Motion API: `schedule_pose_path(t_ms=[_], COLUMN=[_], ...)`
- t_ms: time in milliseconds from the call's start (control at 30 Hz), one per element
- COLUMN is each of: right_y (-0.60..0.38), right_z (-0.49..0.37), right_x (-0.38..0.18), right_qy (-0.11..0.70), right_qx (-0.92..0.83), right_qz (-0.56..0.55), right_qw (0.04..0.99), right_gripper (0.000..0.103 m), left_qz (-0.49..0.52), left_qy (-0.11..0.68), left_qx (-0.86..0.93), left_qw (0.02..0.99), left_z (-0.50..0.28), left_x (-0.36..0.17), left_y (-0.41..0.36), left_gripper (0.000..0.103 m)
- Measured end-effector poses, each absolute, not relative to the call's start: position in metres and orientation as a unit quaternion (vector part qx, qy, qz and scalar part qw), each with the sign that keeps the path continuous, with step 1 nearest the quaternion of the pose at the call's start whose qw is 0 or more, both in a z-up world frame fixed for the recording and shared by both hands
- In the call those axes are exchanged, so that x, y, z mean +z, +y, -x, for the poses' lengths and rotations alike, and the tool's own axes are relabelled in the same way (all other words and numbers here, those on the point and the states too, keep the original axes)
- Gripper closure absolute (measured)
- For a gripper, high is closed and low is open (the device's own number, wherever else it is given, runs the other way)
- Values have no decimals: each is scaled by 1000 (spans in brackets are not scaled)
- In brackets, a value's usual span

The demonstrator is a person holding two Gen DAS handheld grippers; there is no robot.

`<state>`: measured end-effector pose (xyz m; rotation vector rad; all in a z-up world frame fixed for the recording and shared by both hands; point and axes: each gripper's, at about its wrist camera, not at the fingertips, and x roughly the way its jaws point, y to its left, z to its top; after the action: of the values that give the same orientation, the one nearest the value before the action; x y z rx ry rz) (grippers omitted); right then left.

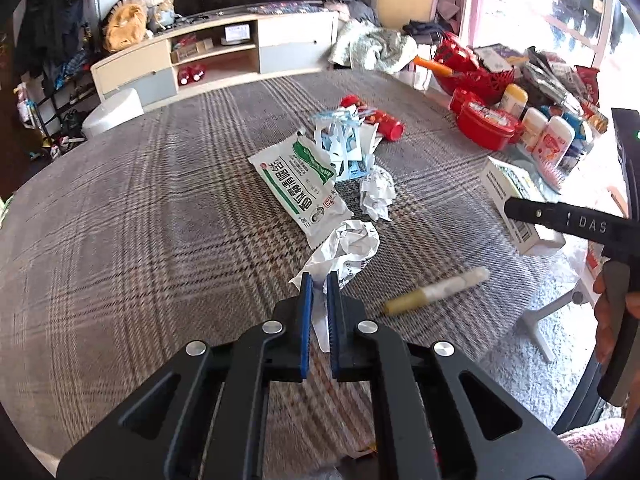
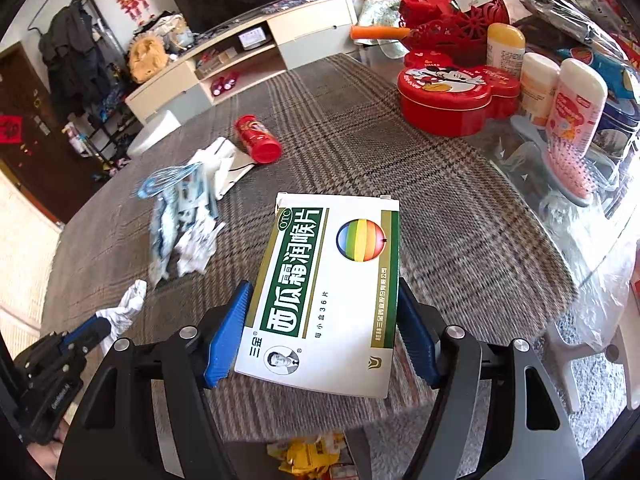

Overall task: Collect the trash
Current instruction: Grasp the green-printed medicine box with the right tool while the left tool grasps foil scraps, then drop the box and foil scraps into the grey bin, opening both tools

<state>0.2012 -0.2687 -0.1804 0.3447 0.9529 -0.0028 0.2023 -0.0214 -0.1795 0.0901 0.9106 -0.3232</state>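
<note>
So the left tool (image 1: 320, 280) is pinched nearly closed on the tail end of a crumpled paper wad (image 1: 352, 246), with white paper squeezed between its blue pads (image 1: 306, 304) just above the plaid-covered surface (image 1: 140, 220). The right tool (image 2: 322, 316) has its blue pads against both long sides of a white and green medicine box (image 2: 328, 292), so it's spread wide but gripping that box. The rest of the trash sits mid-surface: a white and green wrapper (image 1: 298, 184), another paper ball (image 1: 376, 194) just right of it, a heap of blue and white packaging (image 1: 346, 140) behind, and a red can (image 1: 384, 124) lying on its side. A yellowish tube (image 1: 436, 290) lies near the left tool, to its right. A red tin (image 2: 444, 98) and some bottles crowd the surface's far right side.
</note>
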Motion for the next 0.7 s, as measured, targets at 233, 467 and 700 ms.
schedule_pose_path(t_ms=[233,467,700], right_y=[-258,-235,-219], right_z=[-141,-68,-28], right_x=[-159,-159,-191], right_qy=[437,432,467], right_qx=[25,60,80], right_qz=[-159,-142,-127], right_qw=[885,889,872], right_gripper=[32,32,32], left_qz=[-4,3,-10], left_qy=[424,437,476], left_qx=[-153,-165,-171], left_qw=[892,884,863], left_z=[-127,-50,2], left_x=[-163,-177,-226], left_y=[-16,-25,-34], left_gripper=[98,98,98])
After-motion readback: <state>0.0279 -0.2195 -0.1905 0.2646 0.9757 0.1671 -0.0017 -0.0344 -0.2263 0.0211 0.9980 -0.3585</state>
